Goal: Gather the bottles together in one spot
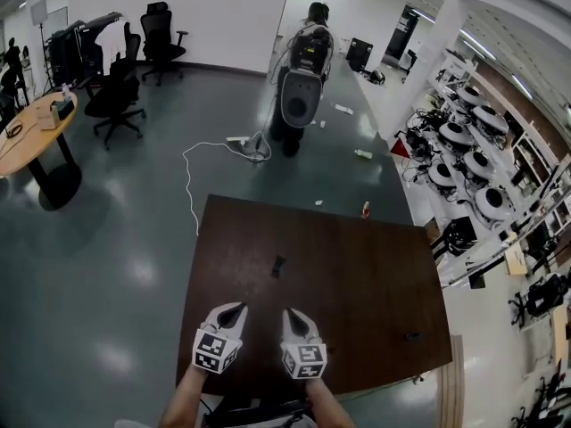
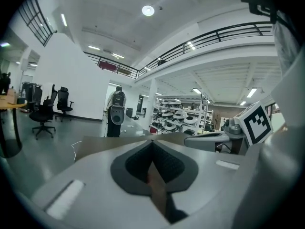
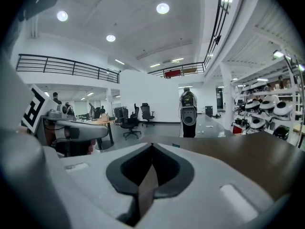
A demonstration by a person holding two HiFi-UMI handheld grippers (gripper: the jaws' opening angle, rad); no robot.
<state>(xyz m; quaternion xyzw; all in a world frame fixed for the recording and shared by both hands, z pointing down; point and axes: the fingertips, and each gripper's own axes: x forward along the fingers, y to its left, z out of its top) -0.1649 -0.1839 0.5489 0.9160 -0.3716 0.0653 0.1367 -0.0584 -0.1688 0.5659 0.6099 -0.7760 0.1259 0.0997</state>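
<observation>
Bottles are few in sight: one small red bottle (image 1: 365,209) stands at the far edge of the brown table (image 1: 357,292), right of centre in the head view, with a tiny white item (image 1: 318,203) just left of it on the same edge. Only the head view shows them; neither gripper view picks them out. It also shows a small dark object (image 1: 278,266) mid-table and another (image 1: 411,335) toward the right edge.

The left gripper (image 1: 238,308) and right gripper (image 1: 292,313) sit side by side at the table's near edge, low in the frame, well apart from the red bottle. Each gripper view shows its jaws pressed together at the tips with nothing between them.

Both gripper views look across the tabletop to a tall grey-and-black machine (image 2: 116,113) on the floor. The right gripper view alone shows office chairs (image 3: 129,120) behind a wooden desk.
</observation>
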